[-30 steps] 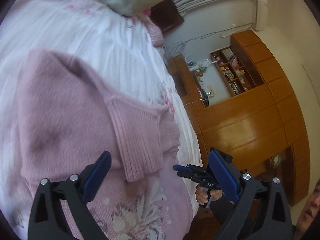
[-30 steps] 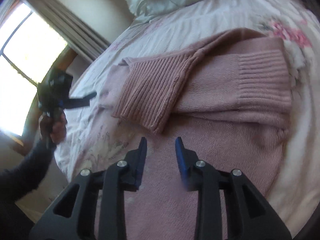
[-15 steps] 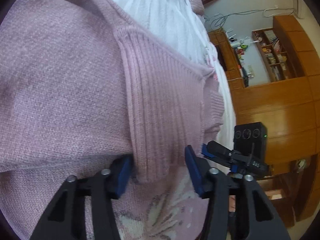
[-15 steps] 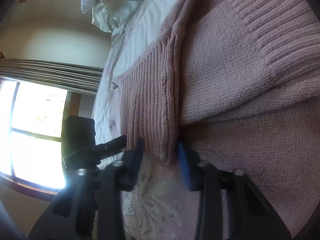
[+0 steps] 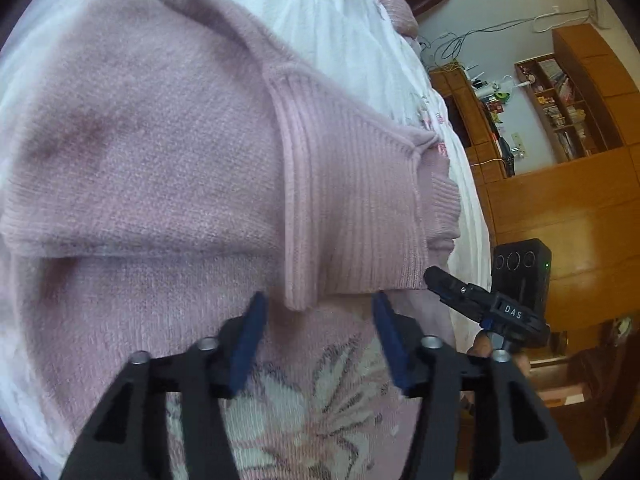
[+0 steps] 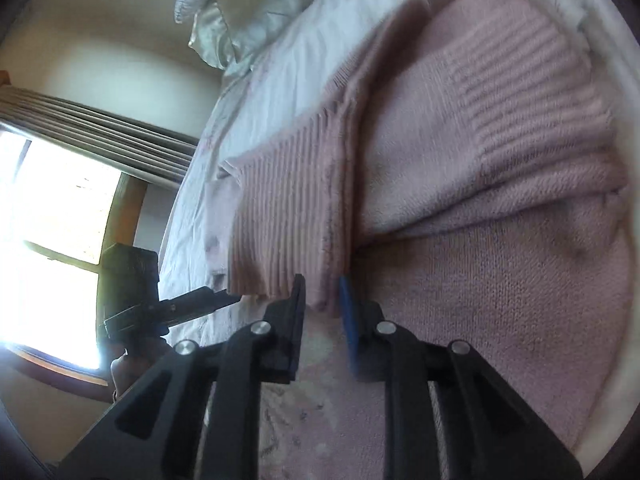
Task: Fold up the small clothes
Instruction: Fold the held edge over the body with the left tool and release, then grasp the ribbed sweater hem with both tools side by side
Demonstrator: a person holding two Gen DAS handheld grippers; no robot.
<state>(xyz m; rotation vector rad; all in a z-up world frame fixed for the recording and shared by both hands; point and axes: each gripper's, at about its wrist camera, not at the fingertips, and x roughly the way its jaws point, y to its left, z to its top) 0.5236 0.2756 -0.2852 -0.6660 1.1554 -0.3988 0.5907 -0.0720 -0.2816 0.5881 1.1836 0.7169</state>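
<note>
Your bed (image 5: 352, 28), covered in white sheeting, fills both views; a pale pillow (image 6: 256, 4) lies at its far end, and wooden shelving (image 5: 560, 104) stands along the wall beyond. The pink sweater (image 5: 140, 160) lies flat on the bed, both sleeves already crossed over the chest, the flower-patterned hem nearest you. The ribbed sleeve cuff (image 5: 352, 224) sits on top, pointing back at you. Your left gripper (image 5: 318, 340) hovers just short of the cuff end, jaws spread wider than the cuff, nothing between them. Your right gripper (image 6: 322, 312) is at the same cuff from the other side; its jaws stand narrow, with the cuff's edge apparently entering the gap, but you cannot tell whether they are actually clamped on the knit. Judged step: sleeve fold done or being trimmed, body fold pending. Next move likely calls for a grip on the hem or shoulder corners, both sides together, then an even lift so the stacked sleeves do not slide off.
</note>
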